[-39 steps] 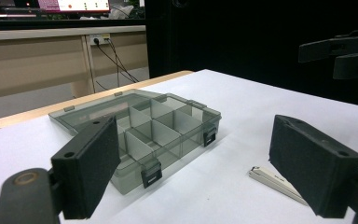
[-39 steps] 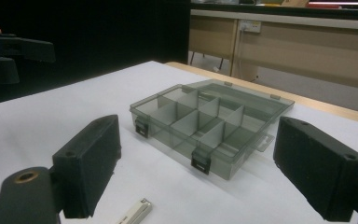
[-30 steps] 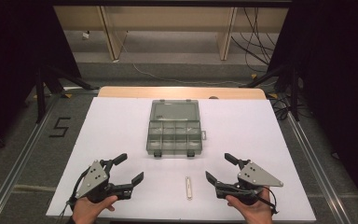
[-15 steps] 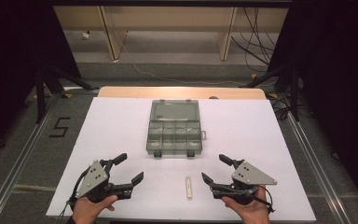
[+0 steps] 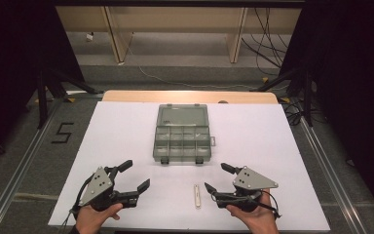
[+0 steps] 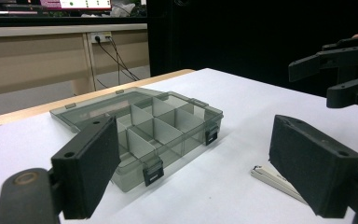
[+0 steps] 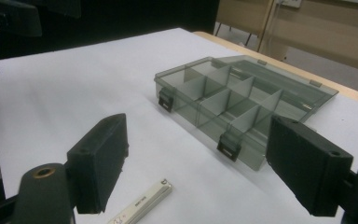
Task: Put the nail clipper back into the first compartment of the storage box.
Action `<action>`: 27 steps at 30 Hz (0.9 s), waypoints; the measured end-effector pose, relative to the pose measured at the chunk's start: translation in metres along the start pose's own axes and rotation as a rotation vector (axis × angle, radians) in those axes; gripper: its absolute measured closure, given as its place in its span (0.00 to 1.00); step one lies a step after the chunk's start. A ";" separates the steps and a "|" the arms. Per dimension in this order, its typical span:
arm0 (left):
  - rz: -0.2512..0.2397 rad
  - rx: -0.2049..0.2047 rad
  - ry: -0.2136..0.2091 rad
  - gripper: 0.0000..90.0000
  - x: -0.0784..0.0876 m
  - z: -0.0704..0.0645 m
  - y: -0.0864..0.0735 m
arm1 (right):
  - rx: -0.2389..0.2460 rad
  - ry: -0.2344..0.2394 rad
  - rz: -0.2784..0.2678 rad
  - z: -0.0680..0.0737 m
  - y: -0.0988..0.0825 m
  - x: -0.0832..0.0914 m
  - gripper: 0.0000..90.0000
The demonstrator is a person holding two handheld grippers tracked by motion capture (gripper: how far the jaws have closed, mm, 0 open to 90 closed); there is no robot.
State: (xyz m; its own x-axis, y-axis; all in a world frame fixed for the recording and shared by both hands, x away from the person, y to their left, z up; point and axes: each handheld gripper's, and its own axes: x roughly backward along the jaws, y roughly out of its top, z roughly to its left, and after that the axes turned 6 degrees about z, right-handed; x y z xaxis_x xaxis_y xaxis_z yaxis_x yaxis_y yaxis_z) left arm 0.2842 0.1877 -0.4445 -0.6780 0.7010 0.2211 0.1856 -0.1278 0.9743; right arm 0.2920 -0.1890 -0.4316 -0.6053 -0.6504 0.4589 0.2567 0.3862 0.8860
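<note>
grippers wait low on the counter (image 5: 126,131). left gripper (image 5: 135,176) at 7 o'clock and right gripper (image 5: 215,177) at 5 o'clock have wide jaws and hold nothing. little white stick (image 5: 196,195) lies between them, easy to grab. open box (image 5: 181,141) sits at 12 o'clock, ready.

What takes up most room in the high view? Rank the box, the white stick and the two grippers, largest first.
1. box, lid open, clearly largest.
2. left gripper and right gripper: look alike, so no ranking between them.
3. white stick, thin and smallest, lying between the grippers.
</note>
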 end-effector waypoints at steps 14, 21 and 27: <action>0.006 0.001 0.000 0.18 -0.001 0.001 -0.001 | 0.123 0.132 0.145 0.011 0.004 -0.025 0.59; 0.003 0.000 0.001 0.17 -0.001 0.001 -0.001 | 0.198 0.209 0.225 0.021 0.002 -0.038 0.78; 0.004 -0.003 0.002 0.17 0.000 0.002 0.000 | 0.236 0.250 0.317 0.025 -0.005 -0.051 0.95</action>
State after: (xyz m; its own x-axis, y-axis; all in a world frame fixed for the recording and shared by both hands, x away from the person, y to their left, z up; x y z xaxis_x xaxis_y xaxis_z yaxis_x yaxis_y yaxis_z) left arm 0.2856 0.1887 -0.4451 -0.6787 0.6990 0.2252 0.1865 -0.1325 0.9735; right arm 0.3023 -0.1412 -0.4613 -0.3167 -0.6031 0.7321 0.2035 0.7106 0.6735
